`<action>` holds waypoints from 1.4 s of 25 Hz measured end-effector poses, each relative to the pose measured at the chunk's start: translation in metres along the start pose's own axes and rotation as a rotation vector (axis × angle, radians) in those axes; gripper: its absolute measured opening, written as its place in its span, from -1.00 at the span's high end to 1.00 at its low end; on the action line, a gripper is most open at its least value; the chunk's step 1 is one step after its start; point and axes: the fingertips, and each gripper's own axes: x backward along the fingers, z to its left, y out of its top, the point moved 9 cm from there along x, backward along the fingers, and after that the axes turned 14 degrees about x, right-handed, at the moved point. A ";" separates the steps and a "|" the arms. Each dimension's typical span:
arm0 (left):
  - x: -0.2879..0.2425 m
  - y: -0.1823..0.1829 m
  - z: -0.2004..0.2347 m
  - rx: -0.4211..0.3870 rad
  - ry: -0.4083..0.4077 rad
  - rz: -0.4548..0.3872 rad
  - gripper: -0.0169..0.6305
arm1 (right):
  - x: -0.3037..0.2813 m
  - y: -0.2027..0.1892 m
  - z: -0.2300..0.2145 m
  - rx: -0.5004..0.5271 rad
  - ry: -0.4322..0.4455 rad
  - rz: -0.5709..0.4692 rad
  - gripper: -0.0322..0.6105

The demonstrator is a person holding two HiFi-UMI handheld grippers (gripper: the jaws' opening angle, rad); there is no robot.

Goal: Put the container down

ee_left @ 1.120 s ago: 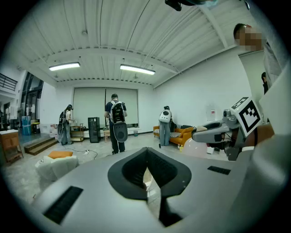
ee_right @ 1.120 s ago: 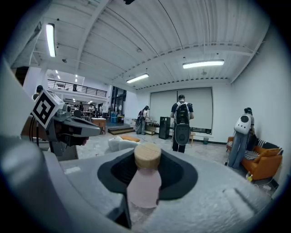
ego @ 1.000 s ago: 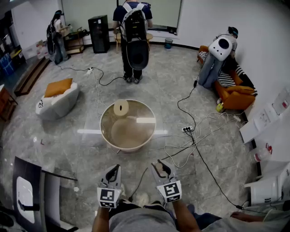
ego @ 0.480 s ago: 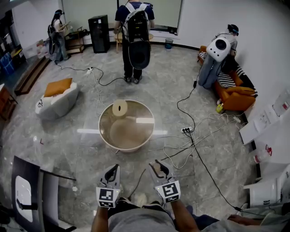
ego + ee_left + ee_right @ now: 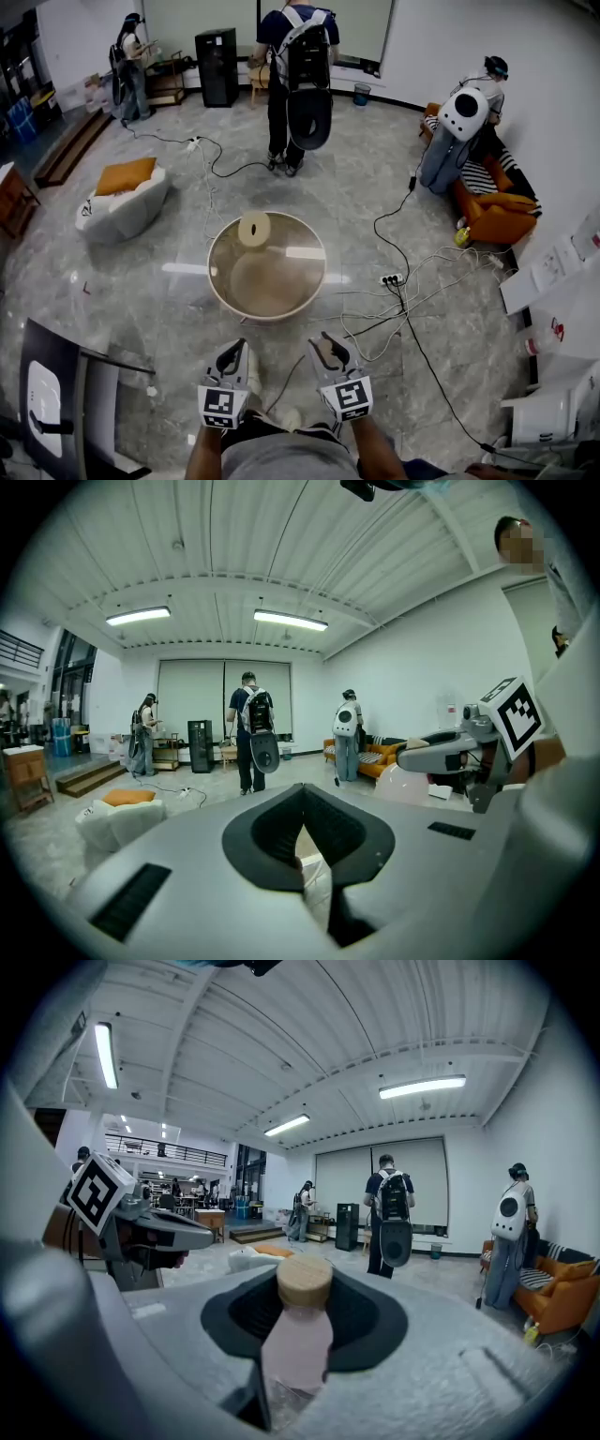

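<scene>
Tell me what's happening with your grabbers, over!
Left gripper shut, empty. Right gripper shut on pink container, not yet down. Round table ahead, roll on it.

Round table (image 5: pixel 272 283), orange cushion (image 5: pixel 124 175), floor cables (image 5: pixel 398 298)

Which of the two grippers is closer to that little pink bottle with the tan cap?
Right. The right gripper is clamped on the pink bottle, which stands up between its jaws. The left gripper is alongside, to the bottle's left, apart from it.

Matt pink container (image 5: pixel 298 1344), wooden cap (image 5: pixel 304 1282)
</scene>
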 end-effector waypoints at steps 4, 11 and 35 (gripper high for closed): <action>-0.031 0.012 0.033 -0.001 -0.001 -0.002 0.89 | -0.042 0.008 -0.009 0.005 0.002 -0.001 0.50; -0.097 0.045 0.095 0.007 -0.030 0.018 0.89 | -0.124 0.025 -0.031 -0.001 -0.007 0.021 0.50; -0.258 0.055 0.318 0.091 0.001 0.108 0.89 | -0.417 0.020 -0.041 0.013 0.075 0.076 0.50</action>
